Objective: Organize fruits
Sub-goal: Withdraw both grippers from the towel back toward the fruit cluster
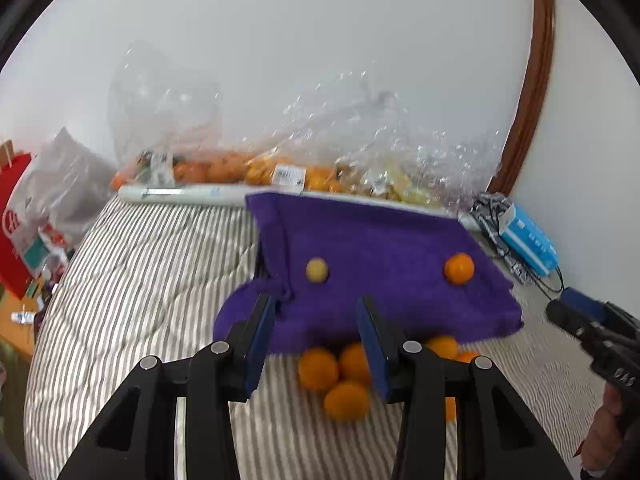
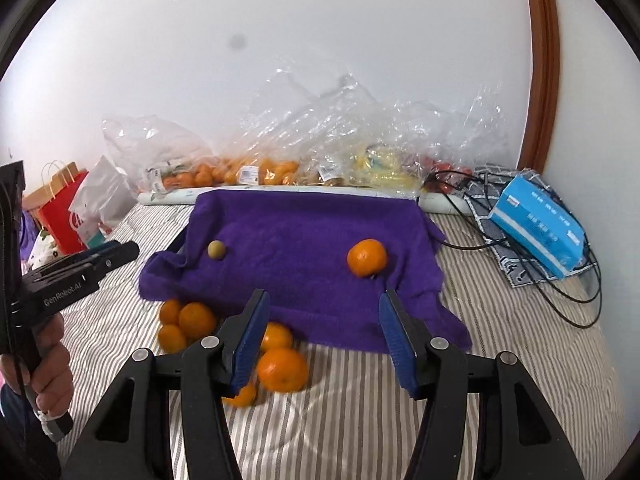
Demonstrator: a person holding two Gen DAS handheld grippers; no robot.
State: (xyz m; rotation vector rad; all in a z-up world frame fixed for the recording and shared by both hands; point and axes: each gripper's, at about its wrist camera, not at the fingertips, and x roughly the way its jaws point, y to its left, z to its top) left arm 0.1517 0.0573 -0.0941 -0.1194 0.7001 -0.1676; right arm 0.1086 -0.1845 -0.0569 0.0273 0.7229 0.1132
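Right wrist view: the right gripper [image 2: 324, 336] has its jaws apart and empty, and the orange [image 2: 367, 257] on the purple towel [image 2: 304, 232] lies ahead, slightly right of its centreline. The left gripper [image 1: 316, 340], jaws also apart and empty, sits directly above the loose oranges [image 1: 334, 376] on the striped bedding [image 1: 132, 280], so each hand is nearer its own fruit.

Both wrist cameras look down along their fingers, sharing the nearby purple towel [image 1: 380, 248] [image 2: 304, 232].
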